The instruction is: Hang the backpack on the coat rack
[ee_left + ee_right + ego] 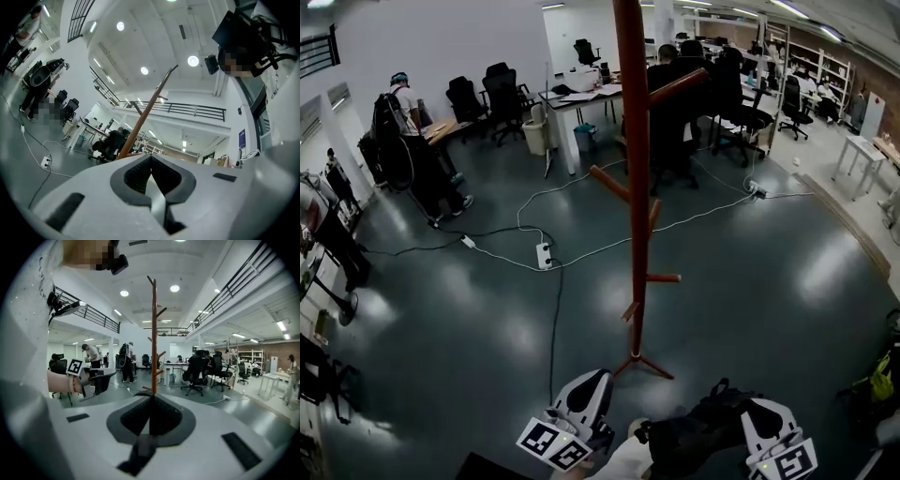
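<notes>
The coat rack (pixel 633 187), a red-brown wooden pole with angled pegs, stands on the grey floor just ahead of me. In the left gripper view the coat rack (pixel 145 112) leans across the picture; in the right gripper view the coat rack (pixel 153 333) stands straight ahead. The black backpack (pixel 698 431) hangs low between both grippers, nearer the right one. My right gripper (pixel 757 411) (pixel 152 397) is shut on a black strap (pixel 140 451). My left gripper (pixel 592 380) (pixel 151 158) points upward, shut on a grey strip (pixel 158 201) that looks like a strap.
A white power strip (pixel 544 255) and long cables cross the floor behind the rack. A standing person (pixel 408 141) works at the left. Desks, office chairs and seated people (pixel 675 94) fill the back. A yellow-green item (pixel 881 380) lies at the right edge.
</notes>
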Tool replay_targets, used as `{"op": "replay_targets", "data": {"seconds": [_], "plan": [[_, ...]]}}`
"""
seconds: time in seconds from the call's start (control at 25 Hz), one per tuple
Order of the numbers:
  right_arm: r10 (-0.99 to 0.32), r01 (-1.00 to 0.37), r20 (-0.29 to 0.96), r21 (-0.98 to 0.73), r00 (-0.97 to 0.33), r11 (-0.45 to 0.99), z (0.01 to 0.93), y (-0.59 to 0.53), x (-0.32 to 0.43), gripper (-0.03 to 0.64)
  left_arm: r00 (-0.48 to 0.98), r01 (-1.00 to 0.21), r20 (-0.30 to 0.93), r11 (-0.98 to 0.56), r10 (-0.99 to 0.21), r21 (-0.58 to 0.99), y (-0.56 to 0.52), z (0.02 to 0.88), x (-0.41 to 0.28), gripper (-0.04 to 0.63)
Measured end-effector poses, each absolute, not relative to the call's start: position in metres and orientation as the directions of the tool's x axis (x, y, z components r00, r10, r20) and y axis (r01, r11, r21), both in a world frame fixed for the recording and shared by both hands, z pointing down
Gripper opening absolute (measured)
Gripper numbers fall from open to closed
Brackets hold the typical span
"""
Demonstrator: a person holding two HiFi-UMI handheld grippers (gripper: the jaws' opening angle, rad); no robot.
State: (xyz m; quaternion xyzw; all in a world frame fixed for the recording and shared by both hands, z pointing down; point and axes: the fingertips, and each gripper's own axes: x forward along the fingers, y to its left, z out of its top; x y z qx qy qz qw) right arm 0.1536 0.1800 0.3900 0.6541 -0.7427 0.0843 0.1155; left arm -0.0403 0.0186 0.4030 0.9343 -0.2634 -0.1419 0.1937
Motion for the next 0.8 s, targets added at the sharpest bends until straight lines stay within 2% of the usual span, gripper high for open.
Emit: {"op": "replay_targets", "data": {"seconds": [0.2, 0.4, 0.6, 0.8], "plan": [[-0.936, -0.983, 0.322, 0.062, -0.143, 0.171, 0.396, 0.132, 0.164, 0.034, 0.816, -0.435, -0.175, -0.784, -0.551, 0.442, -0.033, 0.398, -0.015, 0.011], [-0.927, -0.977, 0.343, 0.09, -0.151, 0.193, 0.39, 0.082, 0.172, 0.034, 0.813, -0.444, -0.162, -0.775, -0.56, 0.45, -0.074, 0.397, -0.017, 0.009], [-0.946, -0.972, 0.29, 0.142, -0.142, 0.189, 0.364, 0.025, 0.191, 0.034, 0.813, -0.448, -0.158, -0.775, -0.56, 0.445, -0.103, 0.392, -0.011, 0.009], [-0.943, -0.953, 0.273, 0.175, -0.193, 0.246, 0.352, -0.022, 0.202, 0.034, 0.8, -0.467, -0.149, -0.76, -0.581, 0.452, -0.108, 0.398, -0.007, 0.011]]}}
